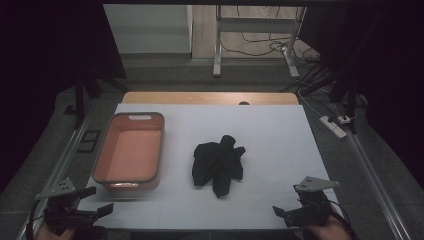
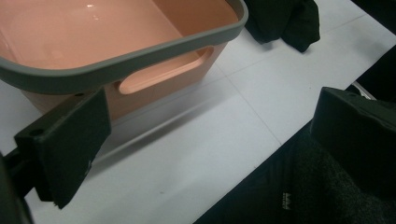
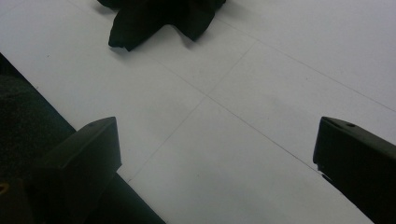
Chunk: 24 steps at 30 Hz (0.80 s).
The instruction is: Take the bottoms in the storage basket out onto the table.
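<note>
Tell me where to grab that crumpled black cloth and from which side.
Probably pinch the raised ridge at the middle of the black cloth, coming straight down from above. It lies in a loose heap on the white table, so its flat edges offer little to bite; the open right gripper is nearer.

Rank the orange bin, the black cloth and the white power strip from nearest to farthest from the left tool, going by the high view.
From the left tool:
1. Orange bin, just ahead of it on the table's left side.
2. Black cloth, crumpled at the table's middle.
3. White power strip, on the floor beyond the table's right edge.
</note>
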Motion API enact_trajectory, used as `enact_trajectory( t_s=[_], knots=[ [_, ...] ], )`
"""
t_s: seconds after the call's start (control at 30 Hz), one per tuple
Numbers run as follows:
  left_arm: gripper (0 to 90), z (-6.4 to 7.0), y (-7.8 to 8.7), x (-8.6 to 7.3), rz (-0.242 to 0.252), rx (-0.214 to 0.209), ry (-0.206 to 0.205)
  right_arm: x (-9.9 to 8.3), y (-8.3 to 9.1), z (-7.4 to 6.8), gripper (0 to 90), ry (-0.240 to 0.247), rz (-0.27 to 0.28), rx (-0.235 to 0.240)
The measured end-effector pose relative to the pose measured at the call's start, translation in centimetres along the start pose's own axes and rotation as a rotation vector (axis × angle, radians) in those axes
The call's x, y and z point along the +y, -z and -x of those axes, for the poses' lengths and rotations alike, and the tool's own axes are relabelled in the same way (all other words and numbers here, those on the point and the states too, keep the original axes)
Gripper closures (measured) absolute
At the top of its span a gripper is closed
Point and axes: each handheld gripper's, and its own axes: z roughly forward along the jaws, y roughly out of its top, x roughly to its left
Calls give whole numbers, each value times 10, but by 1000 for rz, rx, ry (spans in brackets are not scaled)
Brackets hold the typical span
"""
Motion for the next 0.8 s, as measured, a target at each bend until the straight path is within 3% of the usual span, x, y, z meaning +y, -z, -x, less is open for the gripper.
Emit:
enact_trajectory(
  t_s=[0.23,0.53,0.8],
  knots=[
    [0,1,0,-1,-19,-3,-14,0,0,0,10,0,0,1],
    [0,8,-5,2,-74,14,-71,0,0,0,10,0,-1,1],
    [7,9,-10,3,-117,11,-83,0,0,0,10,1,-5,2]
  ],
)
